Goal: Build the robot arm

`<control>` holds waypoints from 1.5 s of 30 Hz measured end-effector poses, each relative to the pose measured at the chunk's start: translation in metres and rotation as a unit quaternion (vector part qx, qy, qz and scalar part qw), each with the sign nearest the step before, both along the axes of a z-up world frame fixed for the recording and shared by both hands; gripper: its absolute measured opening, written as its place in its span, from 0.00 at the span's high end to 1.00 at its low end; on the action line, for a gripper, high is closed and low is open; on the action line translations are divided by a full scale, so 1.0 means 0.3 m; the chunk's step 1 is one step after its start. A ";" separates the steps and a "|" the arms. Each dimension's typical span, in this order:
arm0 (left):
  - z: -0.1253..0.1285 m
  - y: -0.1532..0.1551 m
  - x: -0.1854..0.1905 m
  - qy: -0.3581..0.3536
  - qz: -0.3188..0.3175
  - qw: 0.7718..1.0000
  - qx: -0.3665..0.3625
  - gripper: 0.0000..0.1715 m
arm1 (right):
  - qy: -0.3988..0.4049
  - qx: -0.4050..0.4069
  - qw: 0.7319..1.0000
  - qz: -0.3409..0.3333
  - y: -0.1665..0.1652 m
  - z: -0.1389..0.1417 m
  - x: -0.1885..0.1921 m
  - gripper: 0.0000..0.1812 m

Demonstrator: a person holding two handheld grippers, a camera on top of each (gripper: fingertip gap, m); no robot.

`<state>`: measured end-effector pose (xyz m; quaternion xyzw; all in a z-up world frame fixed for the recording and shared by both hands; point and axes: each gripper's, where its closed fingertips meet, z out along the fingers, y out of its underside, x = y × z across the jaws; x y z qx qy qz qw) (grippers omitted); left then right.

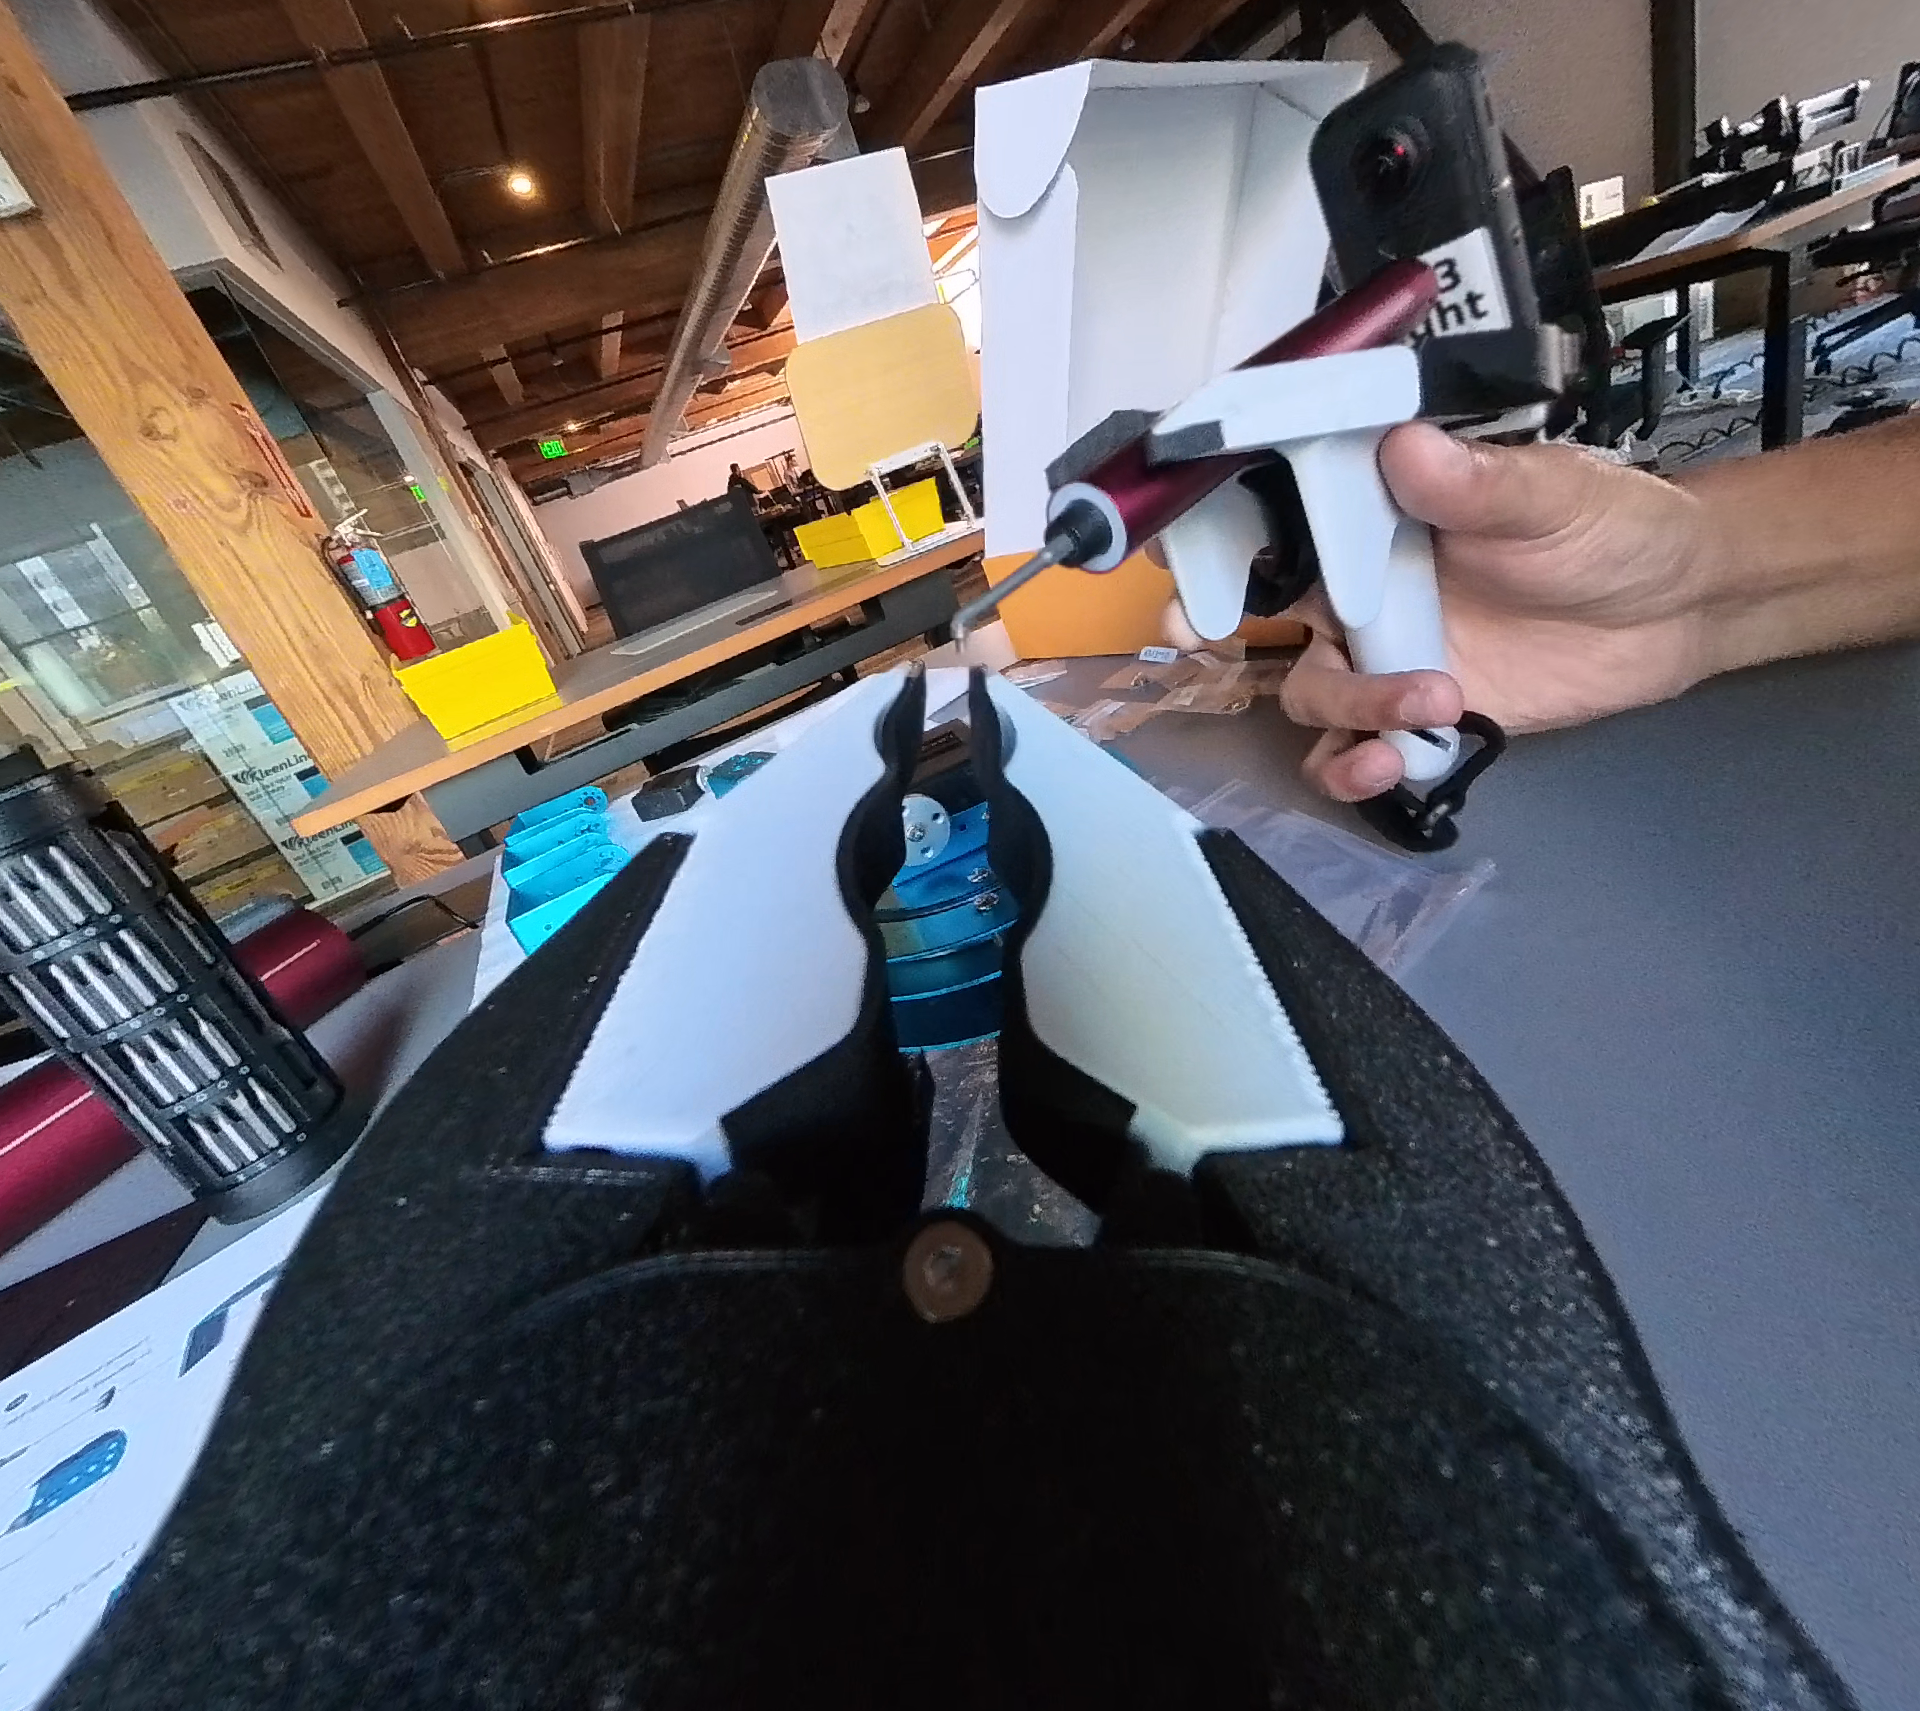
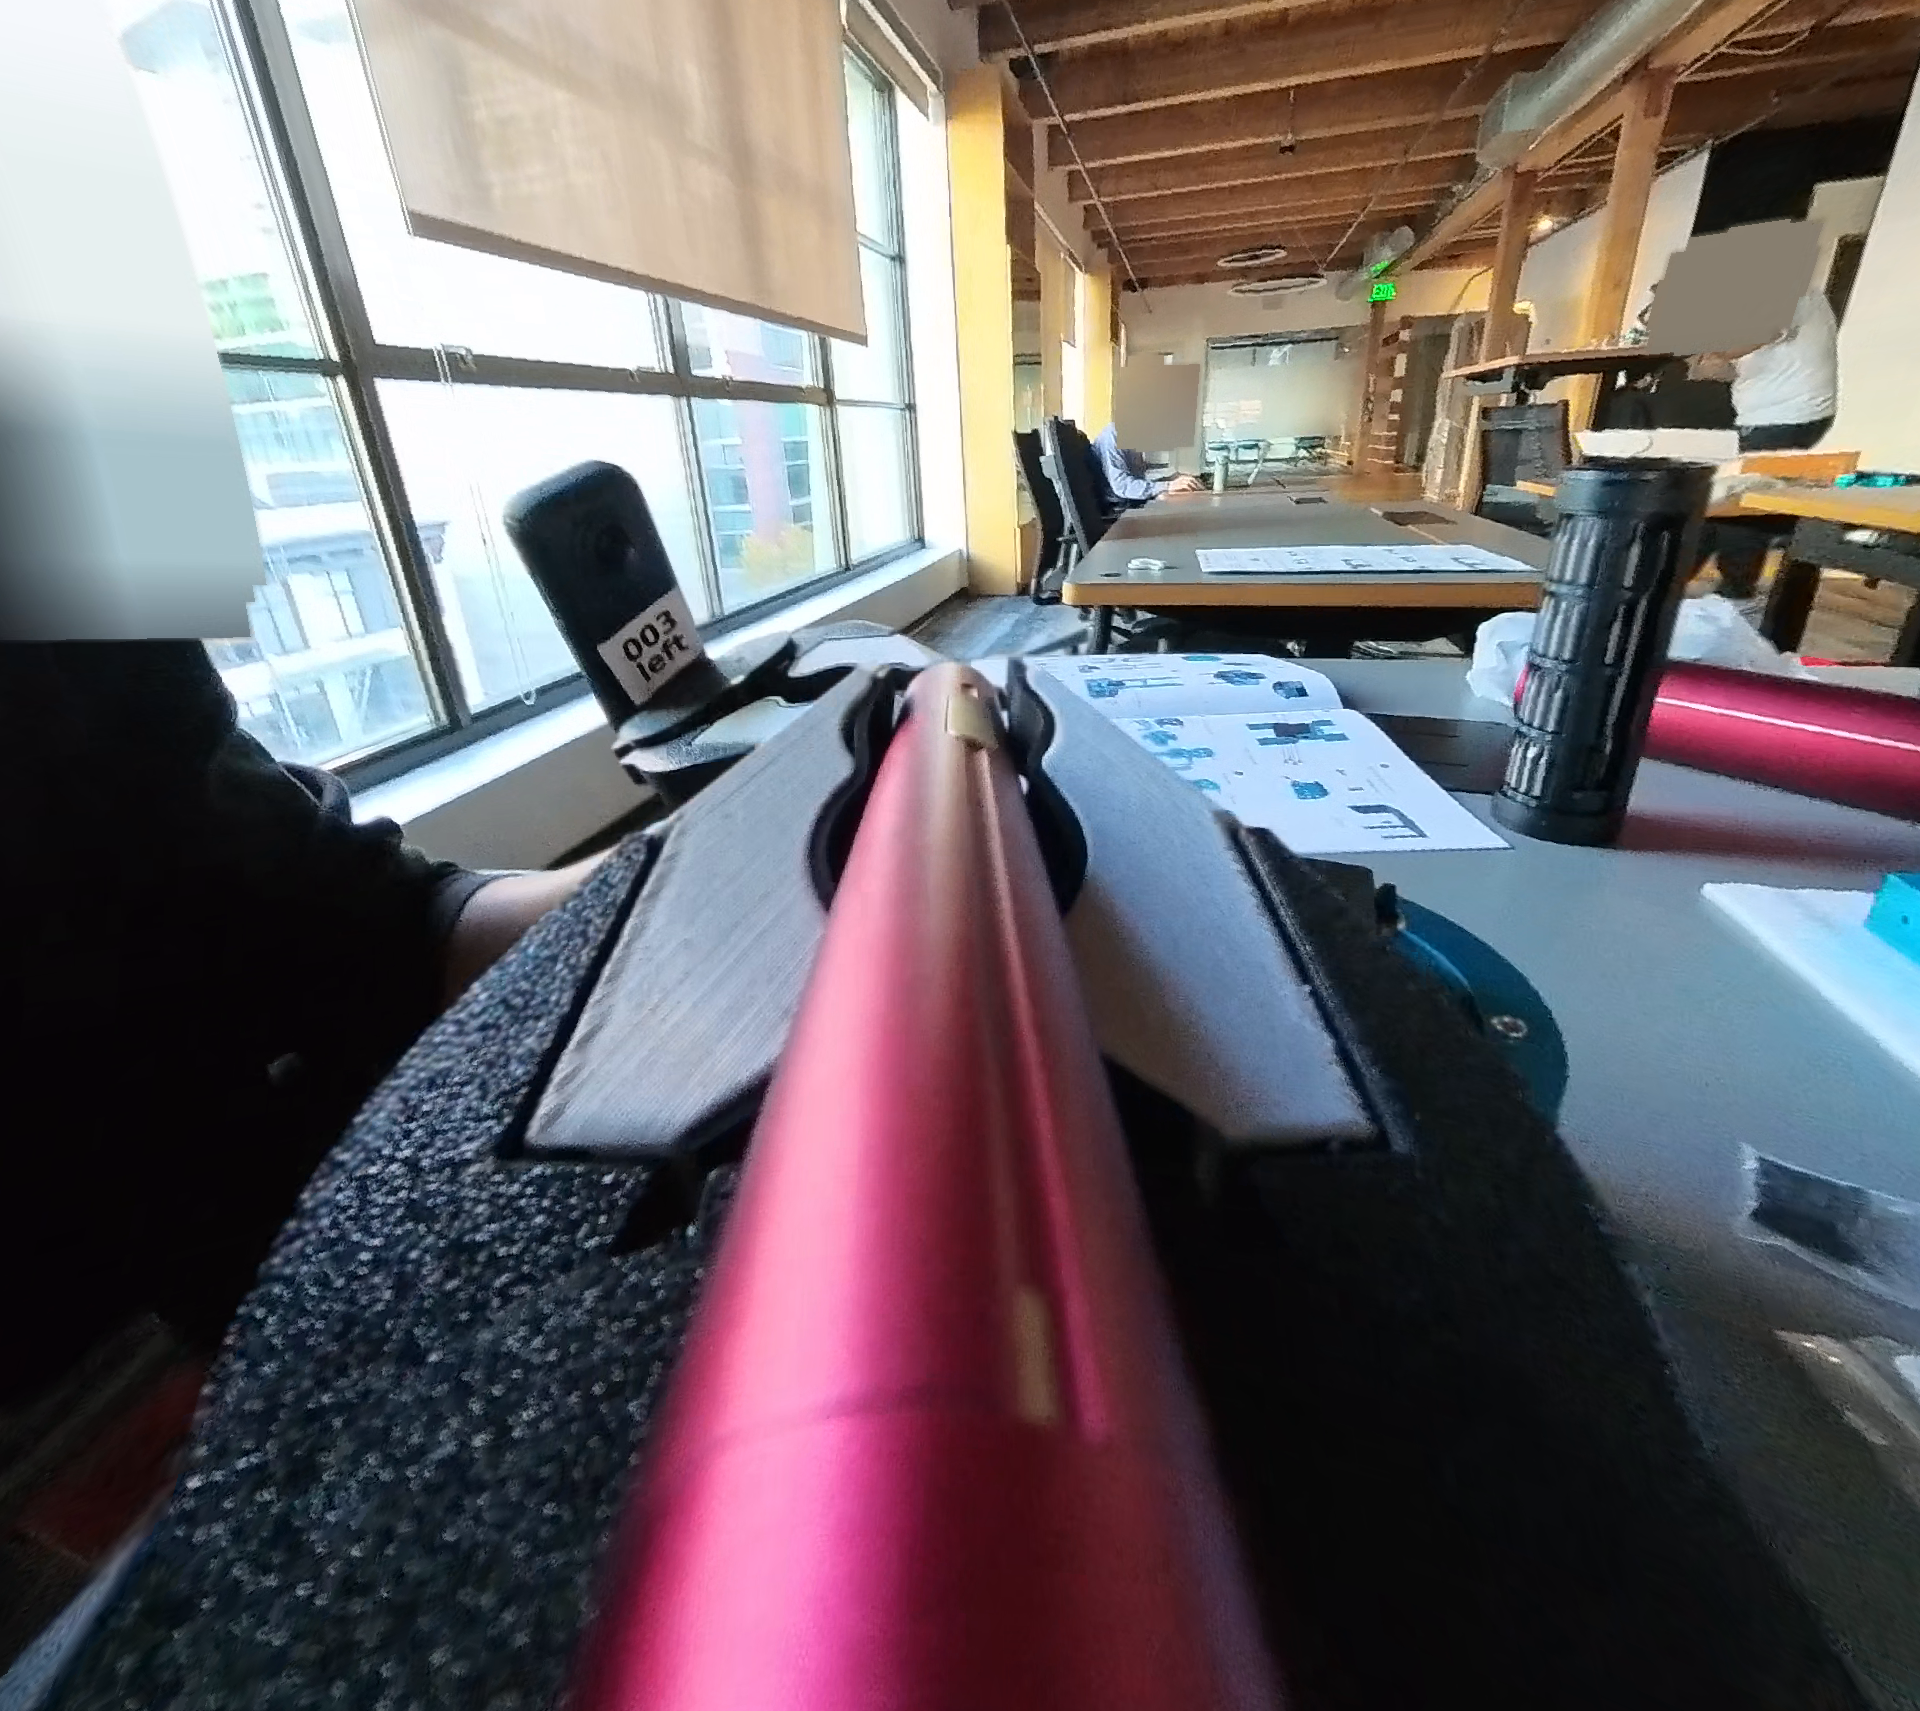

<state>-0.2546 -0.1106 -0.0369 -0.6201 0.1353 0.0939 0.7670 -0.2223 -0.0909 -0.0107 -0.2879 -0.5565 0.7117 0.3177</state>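
My left gripper (image 1: 943,682) has white fingers with black pads, and its jaws stand close together with a narrow gap at the tips. A blue metal assembly (image 1: 940,944) with a silver hub shows through that gap. I cannot tell whether the pads press on it. My right gripper (image 2: 956,674) is shut on a dark red screwdriver (image 2: 935,1142). In the left wrist view a hand (image 1: 1538,581) holds the right gripper (image 1: 1101,498), and the screwdriver's thin bit (image 1: 997,591) points down just above my left fingertips. A blue disc (image 2: 1486,986) lies on the table beside the right fingers.
A black slotted cylinder (image 1: 156,986) stands left, next to a red tube (image 2: 1766,716). An open instruction booklet (image 2: 1247,757) and blue brackets (image 1: 561,851) lie nearby. A white open box (image 1: 1143,311) stands behind. Small parts bags (image 1: 1195,685) lie on the grey table (image 1: 1662,934). The gap from one gripper's tips to the other's is roughly 5 cm.
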 end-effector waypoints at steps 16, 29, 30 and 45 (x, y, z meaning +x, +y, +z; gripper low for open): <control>0.012 -0.007 0.008 0.015 0.001 1.000 0.015 1.00 | -0.025 -0.042 0.998 0.027 -0.005 -0.014 -0.005 0.88; -0.177 -0.083 -0.285 0.001 0.146 0.973 -0.178 0.99 | -0.110 0.320 0.938 -0.069 -0.022 -0.231 0.013 0.88; -0.189 -0.098 -0.294 -0.010 0.149 0.970 -0.192 0.98 | -0.121 0.336 0.930 -0.081 -0.028 -0.259 0.008 0.88; -0.192 -0.159 -0.236 0.001 0.140 0.973 -0.186 0.94 | -0.082 0.524 0.832 -0.159 -0.057 -0.447 -0.009 0.88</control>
